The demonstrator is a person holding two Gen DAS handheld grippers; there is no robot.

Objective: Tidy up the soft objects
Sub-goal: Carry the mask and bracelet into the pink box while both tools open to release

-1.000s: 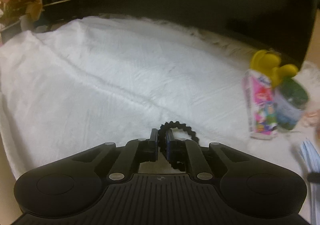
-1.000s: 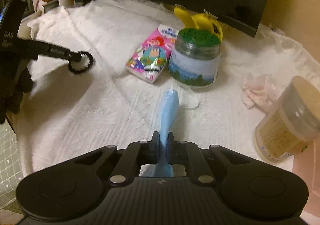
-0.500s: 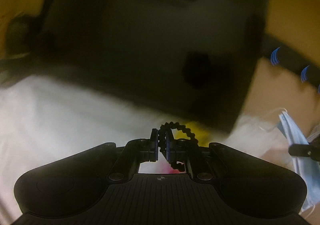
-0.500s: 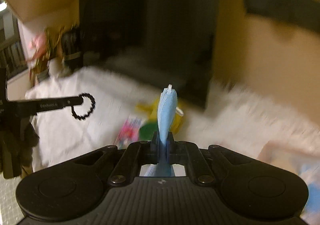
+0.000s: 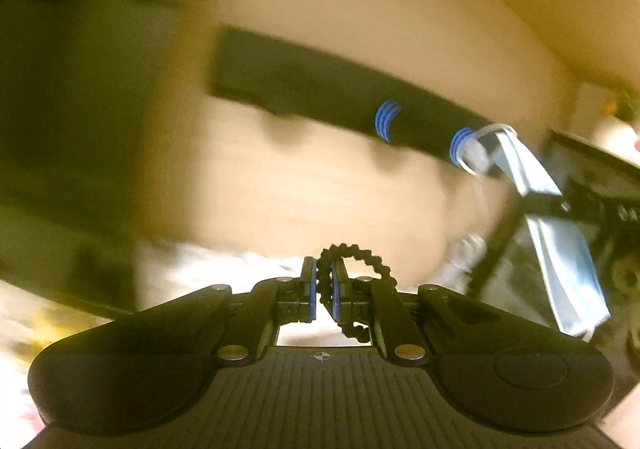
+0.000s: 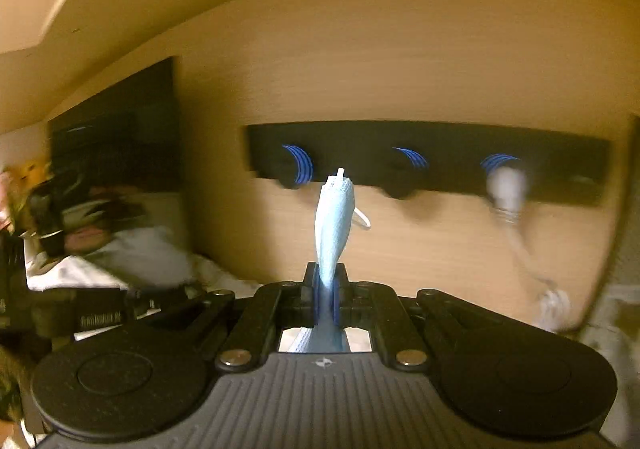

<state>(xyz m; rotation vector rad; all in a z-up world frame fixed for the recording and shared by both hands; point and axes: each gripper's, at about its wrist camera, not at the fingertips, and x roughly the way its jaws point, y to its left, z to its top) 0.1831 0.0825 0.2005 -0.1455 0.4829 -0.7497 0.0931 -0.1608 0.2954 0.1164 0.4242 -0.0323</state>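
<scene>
My left gripper (image 5: 324, 295) is shut on a black spiral hair tie (image 5: 360, 261) that loops out to the right of the fingers. My right gripper (image 6: 328, 297) is shut on a folded light-blue face mask (image 6: 334, 217) that stands upright, its white ear loop hanging at the right. Both point up at a black hook rail (image 6: 432, 147) with blue hooks (image 6: 298, 165) on the wooden wall. In the left wrist view the rail (image 5: 320, 89) runs diagonally, and the mask (image 5: 560, 241) in the other gripper shows at the right, near a blue hook (image 5: 460, 143).
A white object (image 6: 506, 189) hangs from the right-hand hook with a cord trailing down. A dark screen (image 6: 120, 129) stands at the left of the wall. The white cloth-covered table (image 6: 120, 261) lies low at the left. Views are motion-blurred.
Both grippers have lifted off the table and swung up and right toward the hook rail, carrying the hair tie and the mask. The table items have dropped out of view.
</scene>
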